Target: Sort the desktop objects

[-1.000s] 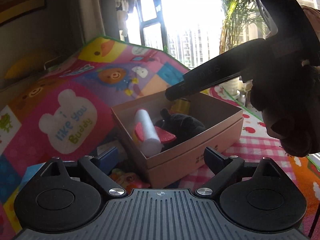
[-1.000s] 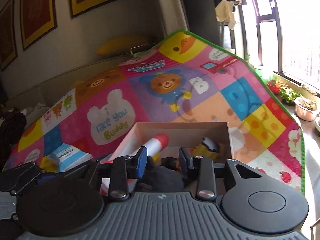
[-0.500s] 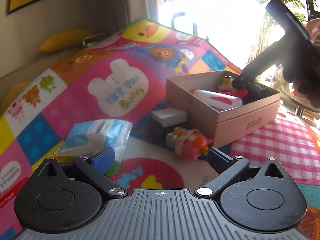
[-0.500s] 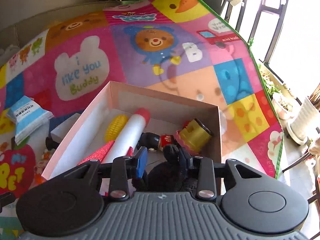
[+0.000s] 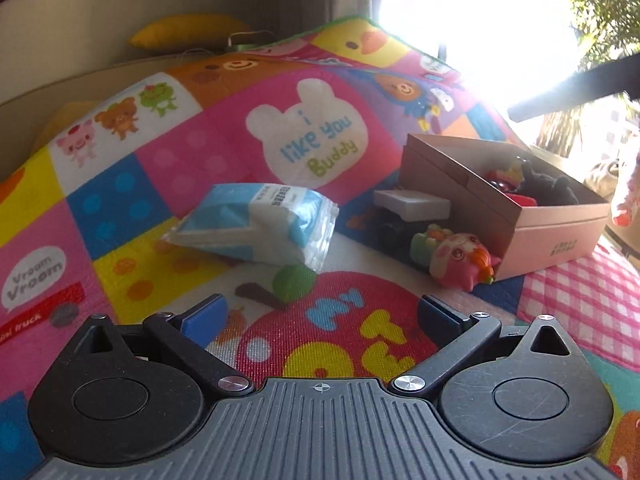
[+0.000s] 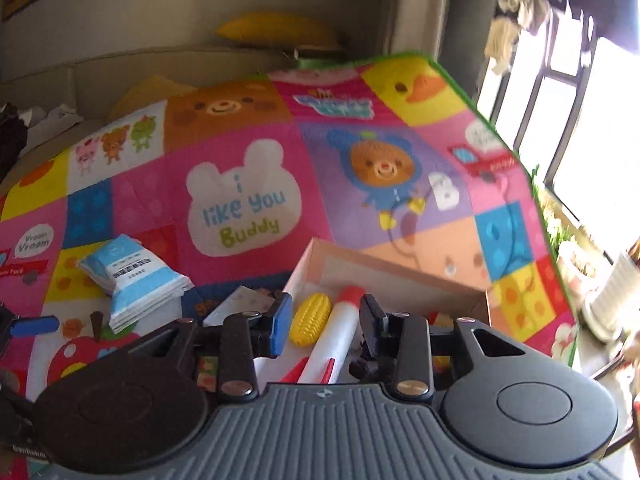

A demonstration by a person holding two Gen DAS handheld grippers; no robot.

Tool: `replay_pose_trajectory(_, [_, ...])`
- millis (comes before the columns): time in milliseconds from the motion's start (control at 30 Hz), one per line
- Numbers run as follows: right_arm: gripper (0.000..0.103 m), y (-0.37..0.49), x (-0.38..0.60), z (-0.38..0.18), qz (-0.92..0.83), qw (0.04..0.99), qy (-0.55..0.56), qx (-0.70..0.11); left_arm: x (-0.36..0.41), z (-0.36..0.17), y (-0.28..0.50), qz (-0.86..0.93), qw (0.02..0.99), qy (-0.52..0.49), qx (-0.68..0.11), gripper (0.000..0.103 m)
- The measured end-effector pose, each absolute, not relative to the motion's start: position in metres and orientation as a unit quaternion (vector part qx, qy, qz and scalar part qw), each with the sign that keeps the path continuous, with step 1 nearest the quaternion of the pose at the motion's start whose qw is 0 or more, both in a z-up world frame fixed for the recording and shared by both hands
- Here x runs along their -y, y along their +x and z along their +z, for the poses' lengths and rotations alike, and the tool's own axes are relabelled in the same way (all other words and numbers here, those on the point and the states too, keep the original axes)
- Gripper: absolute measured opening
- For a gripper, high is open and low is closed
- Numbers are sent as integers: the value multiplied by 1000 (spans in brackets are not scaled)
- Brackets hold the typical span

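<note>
Desktop objects are partly sorted, by my reading. Nearest, the left gripper (image 5: 320,316) hovers low over the mat, jaws spread and empty; the right gripper (image 6: 325,326) hangs above the box, jaws apart, holding nothing. Left out: the pink round-faced plastic toy (image 5: 460,260) touching the box, the white flat block (image 5: 412,205) and the blue-and-white tissue packet (image 5: 256,226). Farther, the tan cardboard box (image 5: 560,236) holds a yellow plastic corn cob (image 6: 310,318), a white red-tipped tube (image 6: 338,336) and a black plush toy (image 5: 548,190).

One box (image 5: 552,232), one tissue pack (image 5: 256,226), two grippers (image 5: 320,316) (image 6: 324,322)
</note>
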State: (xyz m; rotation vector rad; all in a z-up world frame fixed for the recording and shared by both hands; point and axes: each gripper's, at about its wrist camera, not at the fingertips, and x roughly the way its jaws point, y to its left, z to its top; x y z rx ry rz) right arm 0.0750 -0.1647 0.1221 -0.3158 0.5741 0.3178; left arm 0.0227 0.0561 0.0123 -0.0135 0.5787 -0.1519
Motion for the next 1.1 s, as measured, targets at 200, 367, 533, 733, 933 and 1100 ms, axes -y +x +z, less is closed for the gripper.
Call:
replay_pose_trajectory(200, [41,-5,99,55,194,895,-342,-212,-79,10,34,-36,950,-65,-304,103])
replay_pose_trajectory(367, [41,-5,64,13,194,874,-396,-205,-84,8,33,-36,948,-82,-304,103])
replay_pose_trajectory(533, [43,4,50,-17,170,851,-459,-192,-83,8,31,-36,951,-78,-297,103])
replay_pose_trajectory(733, [33,-18,70,2,183,868,-416,-199,-89,8,29,-28,951,-98,-293,103])
replay_pose_trajectory(933, [34,-67,131,35,223,886,-327,-240,-69,19,22,-62,965,-48,-249,103])
replay_pose_trajectory(1100, [48,-72,197,47,182,928,-203,-253,-10,38,46,-119,967,67,-216,103])
